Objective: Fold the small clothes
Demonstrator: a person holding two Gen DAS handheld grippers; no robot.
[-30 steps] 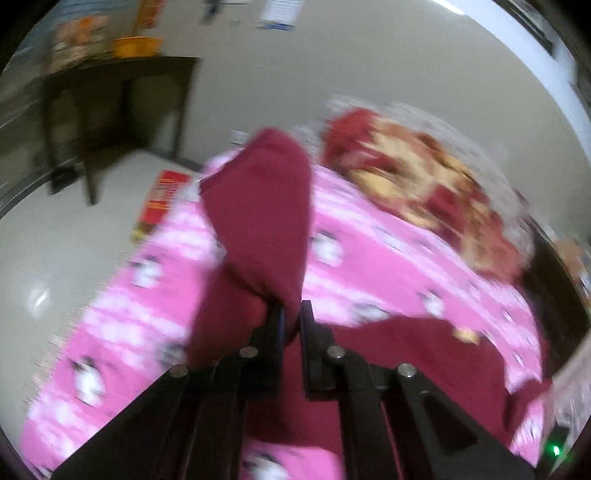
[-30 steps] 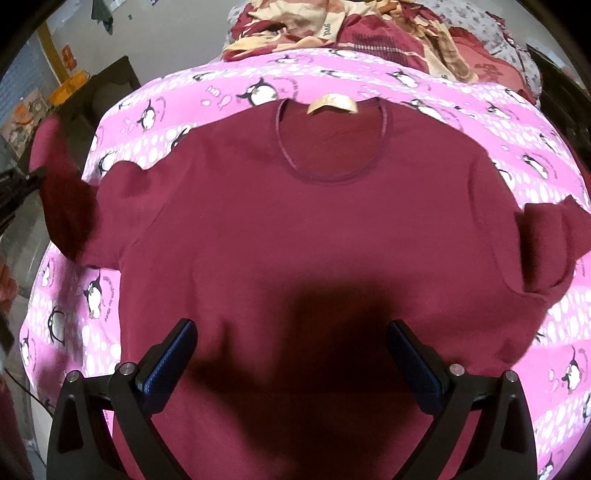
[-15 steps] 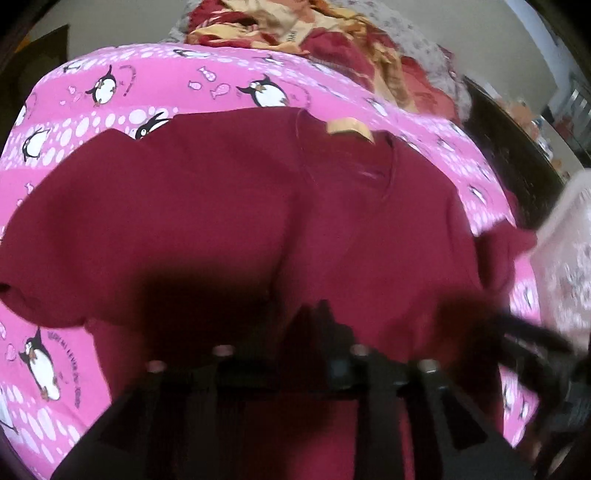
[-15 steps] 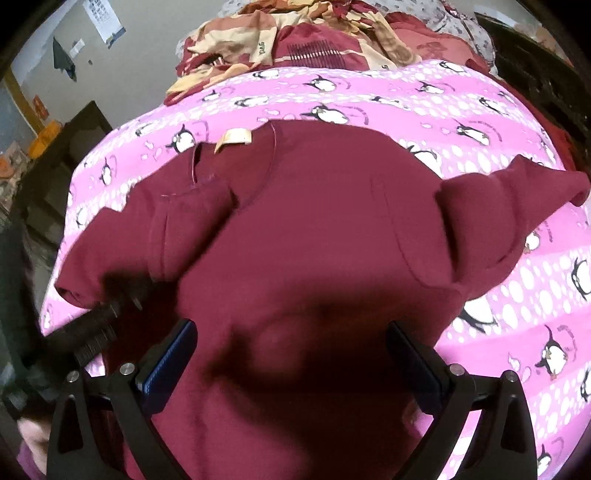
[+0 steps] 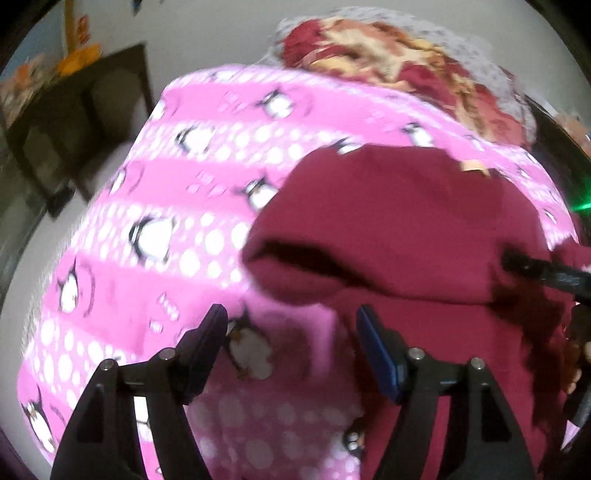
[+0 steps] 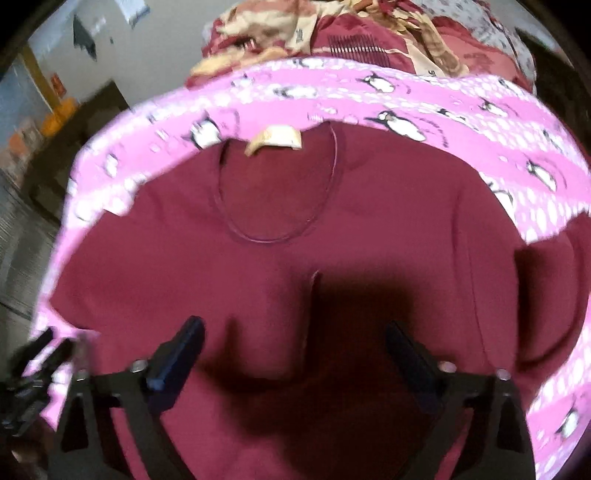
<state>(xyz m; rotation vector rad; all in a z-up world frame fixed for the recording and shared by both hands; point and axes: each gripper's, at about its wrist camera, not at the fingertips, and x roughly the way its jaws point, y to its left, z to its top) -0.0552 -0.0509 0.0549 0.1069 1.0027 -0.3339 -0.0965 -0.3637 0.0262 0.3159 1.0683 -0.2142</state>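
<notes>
bed: pink penguin sheet (image 6: 461, 99) | on it: maroon shirt (image 6: 295, 258), crumpled blanket (image 6: 332, 33)

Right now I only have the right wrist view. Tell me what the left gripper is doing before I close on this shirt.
Observer: The left gripper is open and holds nothing.
Operator: Say what lies under it.
Observer: Mostly the pink penguin sheet; the maroon shirt has its edge by the blue-padded finger.
Operator: Report the near sleeve.
Observer: The sleeve lies folded onto the shirt, its rolled edge just ahead of the left gripper.
</notes>
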